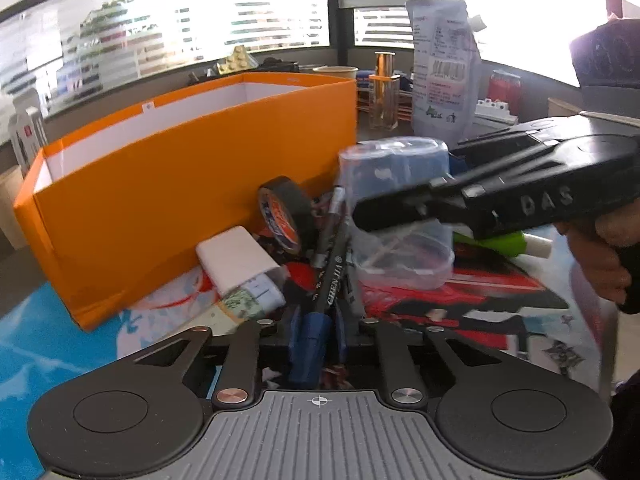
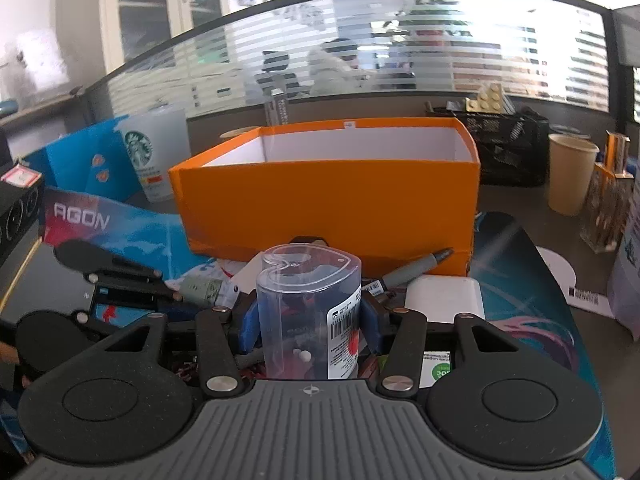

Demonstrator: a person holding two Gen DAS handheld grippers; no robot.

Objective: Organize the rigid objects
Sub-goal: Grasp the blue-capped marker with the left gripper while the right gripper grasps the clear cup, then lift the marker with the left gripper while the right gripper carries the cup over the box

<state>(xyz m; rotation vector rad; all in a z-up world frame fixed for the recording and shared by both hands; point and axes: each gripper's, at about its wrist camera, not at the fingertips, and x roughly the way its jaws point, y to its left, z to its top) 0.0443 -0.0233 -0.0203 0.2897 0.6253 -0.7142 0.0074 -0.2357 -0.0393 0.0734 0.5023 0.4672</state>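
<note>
An open orange box point(image 1: 180, 184) point(image 2: 328, 196) stands on the mat beyond a pile of small objects. My left gripper point(image 1: 316, 344) is shut on a black pen point(image 1: 334, 276) marked CHEN JIA, its blue fingers point(image 1: 308, 354) pinching the pen's near end. My right gripper point(image 2: 310, 316) is shut on a clear plastic container point(image 2: 308, 304) with a barcode label, held upright; it also shows in the left wrist view point(image 1: 396, 216), lifted over the pile. The right gripper's black body point(image 1: 500, 196) crosses that view.
In the pile lie a black tape roll point(image 1: 284, 212), a white power bank point(image 1: 236, 260) point(image 2: 444, 294), a grey marker point(image 2: 416, 268) and a green-capped item point(image 1: 508, 242). A Starbucks cup point(image 2: 152, 156), a paper cup point(image 2: 570, 172), a white pouch point(image 1: 444, 68) and a black basket point(image 2: 504, 144) stand around.
</note>
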